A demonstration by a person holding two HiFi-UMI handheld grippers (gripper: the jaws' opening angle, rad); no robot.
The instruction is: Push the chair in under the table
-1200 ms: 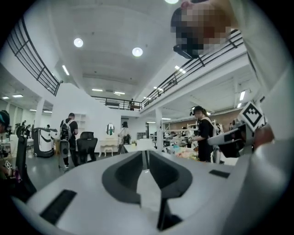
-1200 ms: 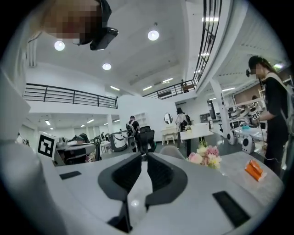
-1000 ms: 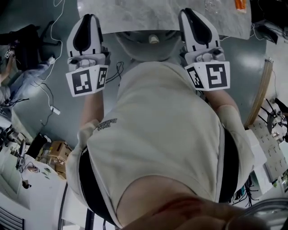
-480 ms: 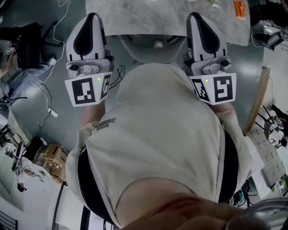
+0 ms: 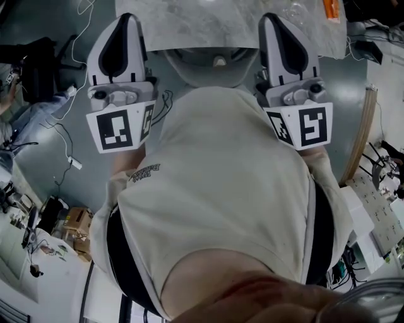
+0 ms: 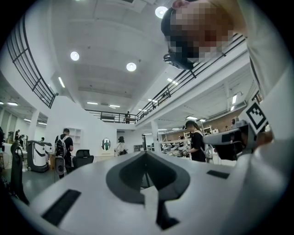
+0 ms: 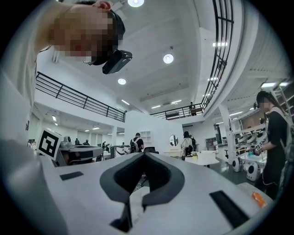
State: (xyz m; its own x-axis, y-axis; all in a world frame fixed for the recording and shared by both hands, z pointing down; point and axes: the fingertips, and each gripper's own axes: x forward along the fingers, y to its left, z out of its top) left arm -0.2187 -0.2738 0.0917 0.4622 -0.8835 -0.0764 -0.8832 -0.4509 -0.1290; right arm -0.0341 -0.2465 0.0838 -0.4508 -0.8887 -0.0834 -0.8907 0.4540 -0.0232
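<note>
Looking down past the person's shirt [image 5: 221, 189], I see the chair [image 5: 211, 66], pale and rounded, at the table's [image 5: 189, 25] near edge and partly tucked beneath the grey top (how far under I cannot tell). The left gripper [image 5: 125, 19] is held on the chair's left and the right gripper [image 5: 270, 17] on its right, both pointing level toward the table. The left jaws are pressed together on nothing. The right jaws have just been closing and now meet, with nothing between them
</note>
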